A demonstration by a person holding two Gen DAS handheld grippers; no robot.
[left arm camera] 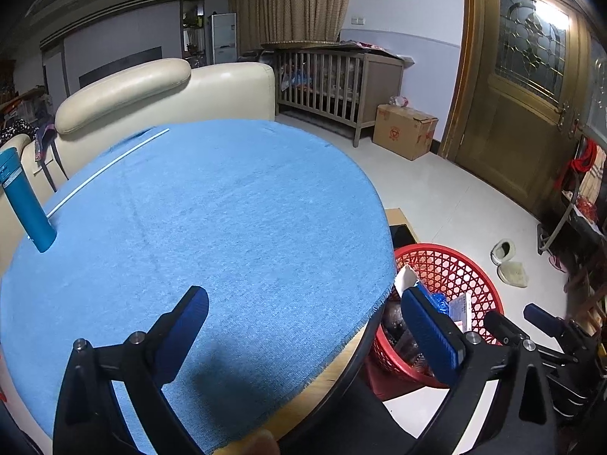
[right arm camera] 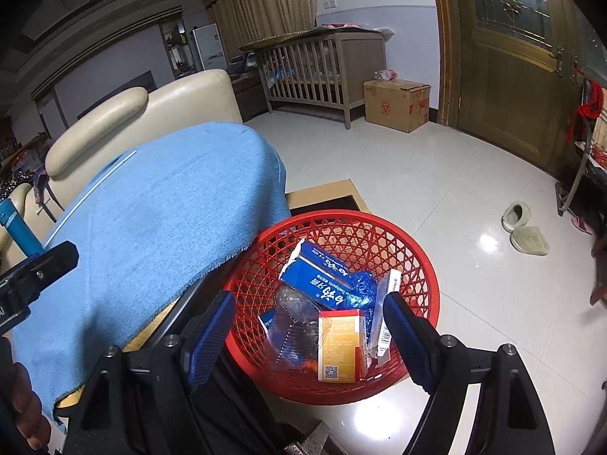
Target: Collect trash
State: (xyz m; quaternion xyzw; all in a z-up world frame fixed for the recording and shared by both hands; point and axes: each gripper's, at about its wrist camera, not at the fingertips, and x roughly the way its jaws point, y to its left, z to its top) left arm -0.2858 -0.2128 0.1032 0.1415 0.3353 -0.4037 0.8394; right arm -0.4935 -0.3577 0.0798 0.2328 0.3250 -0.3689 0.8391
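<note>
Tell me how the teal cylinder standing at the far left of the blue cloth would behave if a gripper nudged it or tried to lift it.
The teal cylinder stands tall and narrow on the soft blue cloth, so a nudge near its top would probably tip it. Once down, its round body would likely roll. Its surface looks smooth, so the pads may slip unless they close squarely across it. Its weight cannot be told.

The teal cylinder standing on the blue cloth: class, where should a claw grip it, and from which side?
Grip the teal cylinder around its mid-body, coming in level from the side facing the left claw, whose jaws are open. It stands upright on the blue cloth with round, straight walls, so jaws can close across its width. A white rod lies close behind it, so avoid that side.
</note>
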